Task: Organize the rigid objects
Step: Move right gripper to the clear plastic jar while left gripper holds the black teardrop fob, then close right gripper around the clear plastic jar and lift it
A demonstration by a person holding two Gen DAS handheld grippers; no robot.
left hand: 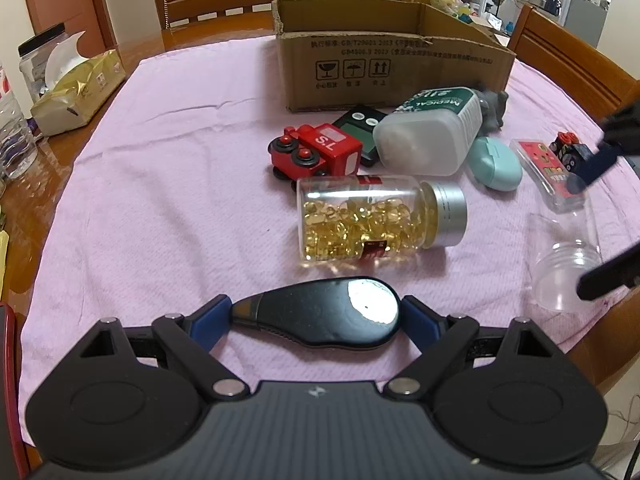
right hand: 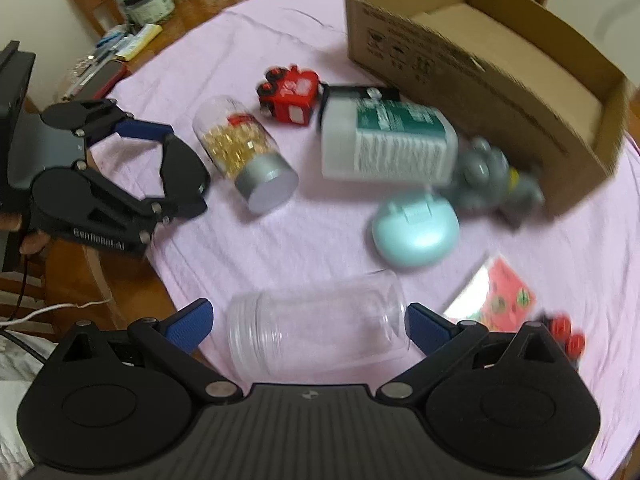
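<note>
My left gripper (left hand: 316, 318) is shut on a black teardrop-shaped case (left hand: 320, 312), one blue pad at each end, low over the pink cloth (left hand: 160, 160). In the right wrist view the left gripper (right hand: 180, 172) holds it at the table's left edge. My right gripper (right hand: 310, 326) stands open astride an empty clear jar (right hand: 320, 320) lying on its side, with a small gap at the jar's mouth. Ahead lie a capsule bottle (left hand: 372, 220), a red toy train (left hand: 316, 152), a white green-labelled bottle (left hand: 428, 132), a mint case (left hand: 496, 164) and a grey toy (right hand: 492, 176).
An open cardboard box (left hand: 384, 68) stands at the back of the cloth. A flat clear box with a red card (left hand: 548, 172) and a small toy car (left hand: 568, 148) lie at the right. A tissue pack (left hand: 80, 88) and jars sit on bare wood at the left. Chairs ring the table.
</note>
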